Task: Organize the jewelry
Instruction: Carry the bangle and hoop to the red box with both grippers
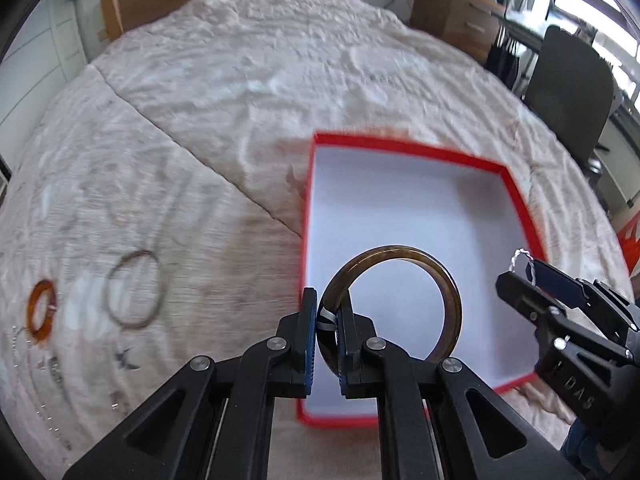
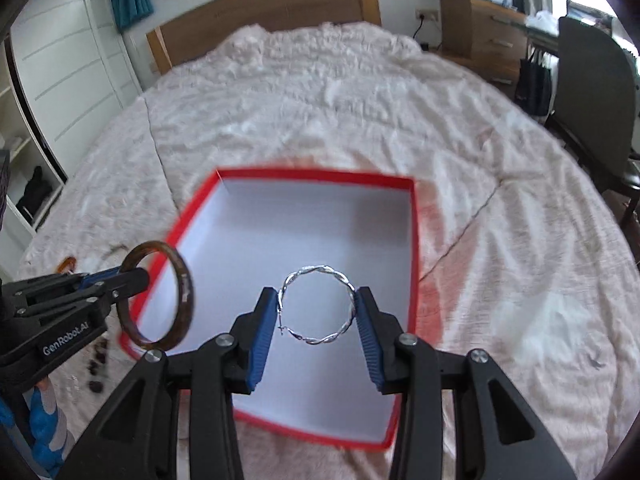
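Note:
A red box with a white inside (image 1: 404, 148) (image 2: 416, 240) lies open on the bed. My left gripper (image 1: 329, 322) is shut on a brown bangle (image 1: 450, 300), held upright over the box's near left part; it also shows in the right wrist view (image 2: 185, 280). My right gripper (image 2: 317, 308) is shut on a twisted silver hoop (image 2: 320, 269), held across its width above the box; the hoop's top shows in the left wrist view (image 1: 520, 258). The right gripper (image 1: 532, 280) is at the box's right edge.
On the pink bedspread left of the box lie a thin metal bangle (image 1: 134, 288), an orange ring (image 1: 40, 310) and several small pieces (image 1: 126, 360). Dark beads (image 2: 98, 360) lie near the left gripper. A chair (image 1: 568, 92) and wooden drawers (image 2: 480, 32) stand at the right.

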